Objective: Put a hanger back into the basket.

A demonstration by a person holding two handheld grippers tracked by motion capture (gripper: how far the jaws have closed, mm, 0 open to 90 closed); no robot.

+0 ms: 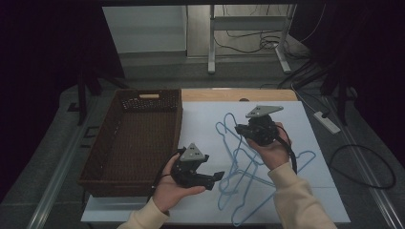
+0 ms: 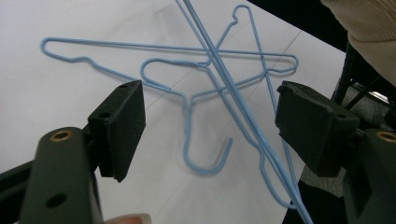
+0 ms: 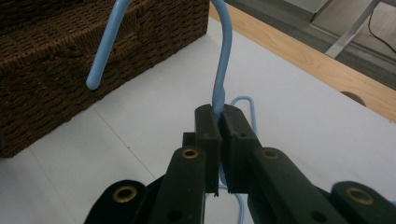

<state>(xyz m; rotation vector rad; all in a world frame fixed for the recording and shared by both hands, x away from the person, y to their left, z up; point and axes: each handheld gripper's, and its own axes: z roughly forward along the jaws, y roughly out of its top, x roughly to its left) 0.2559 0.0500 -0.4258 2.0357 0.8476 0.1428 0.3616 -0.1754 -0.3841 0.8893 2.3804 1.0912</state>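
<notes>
High view, right hand-held gripper clamping blue hanger, left hand-held gripper open, basket beside.

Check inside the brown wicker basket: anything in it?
The brown wicker basket looks empty across its visible woven floor. The near wall hides the strip of floor just behind it. The light blue wire hangers lie on the white sheet beside it.

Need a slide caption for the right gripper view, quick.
Right claw shut on the neck of a blue wire hanger, its hook curving toward the wicker basket.
</notes>
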